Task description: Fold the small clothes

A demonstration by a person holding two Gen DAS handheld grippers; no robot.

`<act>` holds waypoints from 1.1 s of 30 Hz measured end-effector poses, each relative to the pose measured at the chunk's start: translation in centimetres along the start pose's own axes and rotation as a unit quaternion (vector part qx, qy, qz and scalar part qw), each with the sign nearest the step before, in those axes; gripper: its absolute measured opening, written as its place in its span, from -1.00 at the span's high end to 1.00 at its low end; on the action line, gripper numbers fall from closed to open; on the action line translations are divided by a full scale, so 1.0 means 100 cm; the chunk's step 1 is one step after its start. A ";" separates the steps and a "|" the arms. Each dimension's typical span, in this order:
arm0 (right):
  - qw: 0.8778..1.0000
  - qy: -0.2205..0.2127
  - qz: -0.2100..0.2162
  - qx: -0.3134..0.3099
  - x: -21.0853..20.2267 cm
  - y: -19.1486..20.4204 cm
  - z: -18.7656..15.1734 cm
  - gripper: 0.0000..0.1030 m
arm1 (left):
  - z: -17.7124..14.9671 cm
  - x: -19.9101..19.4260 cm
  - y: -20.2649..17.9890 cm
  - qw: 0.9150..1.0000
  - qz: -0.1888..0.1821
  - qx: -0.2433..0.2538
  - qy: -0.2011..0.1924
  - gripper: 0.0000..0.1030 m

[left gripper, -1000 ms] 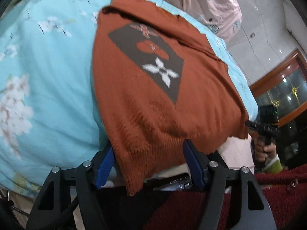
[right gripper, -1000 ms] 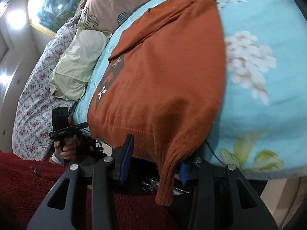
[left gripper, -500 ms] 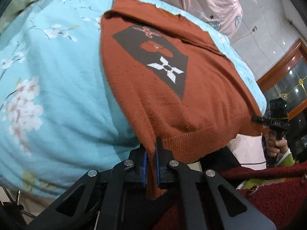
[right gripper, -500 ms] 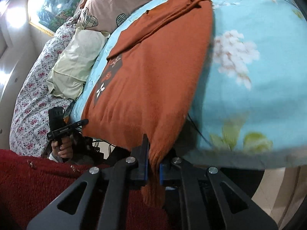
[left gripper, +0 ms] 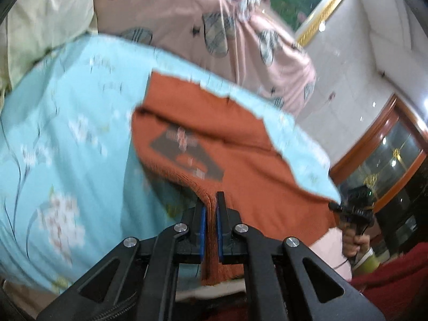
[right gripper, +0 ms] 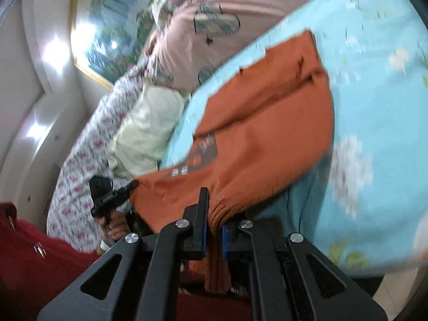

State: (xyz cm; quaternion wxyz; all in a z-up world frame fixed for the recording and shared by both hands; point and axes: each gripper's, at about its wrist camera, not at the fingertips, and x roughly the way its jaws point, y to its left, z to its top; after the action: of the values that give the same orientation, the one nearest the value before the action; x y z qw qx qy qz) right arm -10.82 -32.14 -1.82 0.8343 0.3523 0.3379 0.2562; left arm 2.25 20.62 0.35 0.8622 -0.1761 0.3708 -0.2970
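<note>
Left gripper (left gripper: 210, 211): clamped on the bottom hem of the orange sweater (left gripper: 248, 165), a bunch of knit squeezed between its blue pads.
Right gripper (right gripper: 212, 218): pinching the hem at the opposite corner.
Sweater: stretches away from both grippers, hem lifted, upper part lying on the blue flowered bedsheet (left gripper: 67, 139).
Beyond: pink pillow (left gripper: 214, 26) past the collar.

sweater (left gripper: 248, 165) emblem: smeared, unreadable | bedspread (left gripper: 67, 133) flowers: blurred | sweater hem: pinched out of sight between both grippers' pads
</note>
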 end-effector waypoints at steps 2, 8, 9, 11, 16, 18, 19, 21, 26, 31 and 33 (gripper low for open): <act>1.000 -0.017 -0.002 -0.003 0.001 -0.002 0.019 0.83 | 0.020 0.000 -0.002 1.000 -0.005 -0.002 -0.025 0.91; 0.998 -0.054 -0.041 -0.009 0.024 -0.019 0.089 0.83 | 0.090 0.036 -0.007 0.997 0.001 0.006 -0.076 0.91; 0.997 -0.055 -0.053 -0.010 0.031 -0.024 0.102 0.83 | 0.098 0.043 -0.008 0.997 0.003 0.008 -0.081 0.91; 0.996 -0.054 -0.072 -0.005 0.044 -0.034 0.124 0.83 | 0.118 0.065 -0.006 0.996 0.013 0.010 -0.084 0.91; 0.994 -0.049 -0.102 0.007 0.077 -0.066 0.182 0.83 | 0.170 0.121 0.010 0.996 0.045 0.002 -0.079 0.92; 0.993 -0.047 -0.106 0.011 0.089 -0.077 0.201 0.83 | 0.187 0.144 0.021 0.996 0.057 -0.007 -0.072 0.92; 0.993 -0.046 -0.108 0.014 0.095 -0.082 0.209 0.84 | 0.193 0.154 0.026 0.995 0.065 -0.010 -0.069 0.92; 0.992 -0.039 -0.121 0.016 0.109 -0.093 0.224 0.84 | 0.207 0.179 0.039 0.995 0.079 -0.015 -0.060 0.92; 0.985 -0.008 -0.172 0.020 0.144 -0.120 0.244 0.84 | 0.223 0.229 0.059 0.994 0.105 -0.018 -0.036 0.92; 0.978 0.021 -0.205 0.036 0.168 -0.145 0.245 0.83 | 0.231 0.278 0.090 0.989 0.141 -0.039 -0.009 0.91; 0.978 0.026 -0.200 0.054 0.168 -0.153 0.243 0.83 | 0.228 0.292 0.103 0.987 0.151 -0.052 0.007 0.90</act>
State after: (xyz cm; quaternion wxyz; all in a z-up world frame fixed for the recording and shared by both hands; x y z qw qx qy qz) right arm 20.89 -40.50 -7.17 0.8393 0.3152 0.4368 0.0745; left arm 39.20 11.59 -5.56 0.8842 -0.1610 0.4138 -0.1447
